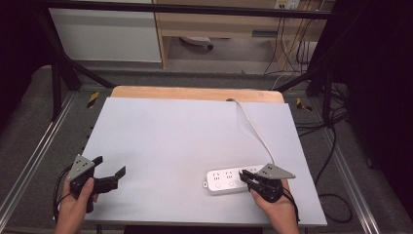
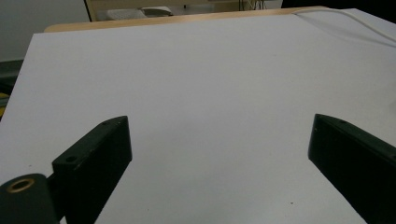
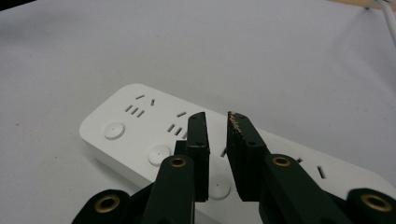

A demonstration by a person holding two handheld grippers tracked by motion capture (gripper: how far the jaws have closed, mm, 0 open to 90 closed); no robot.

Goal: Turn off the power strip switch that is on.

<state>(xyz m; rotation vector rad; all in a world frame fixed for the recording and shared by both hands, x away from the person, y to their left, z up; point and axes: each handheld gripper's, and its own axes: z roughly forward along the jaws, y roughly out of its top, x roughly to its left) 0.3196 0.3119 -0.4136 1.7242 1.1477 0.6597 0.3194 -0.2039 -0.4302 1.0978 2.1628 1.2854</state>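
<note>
- Nearest, at the bottom edge of the high view, two hands are seen: the left hand (image 1: 74, 207) is wrapped around the left gripper (image 1: 108, 170), and the right hand (image 1: 276, 210) is wrapped around the right gripper (image 1: 246, 176).
- On the left gripper, the jaws are spread wide apart and nothing is held between them; in the left gripper view only bare white table surface (image 2: 201, 93) is seen in the gap.
- On the right gripper, the jaws are brought almost together, with a narrow slit left between them. No object is clamped in that slit. In the right gripper view the fingertips (image 3: 196, 133) are poised directly over the top face of the white power strip (image 3: 140, 130); whether contact is made cannot be told.
- Directly below and ahead of the right gripper's jaws, the power strip is laid flat on the table, with its socket slots and round buttons facing upward. One round button (image 3: 218, 189) is located just beneath the jaws, and two more are located ahead of them toward the strip's far end.
- From the left gripper, the power strip is well apart, off toward the right gripper.
- Beyond the right gripper, a white cable (image 1: 255, 131) is run from the strip across the table toward the far edge.
- Farthest from both grippers, a strip of bare wood (image 1: 195, 92) is exposed along the far edge of the table.
</note>
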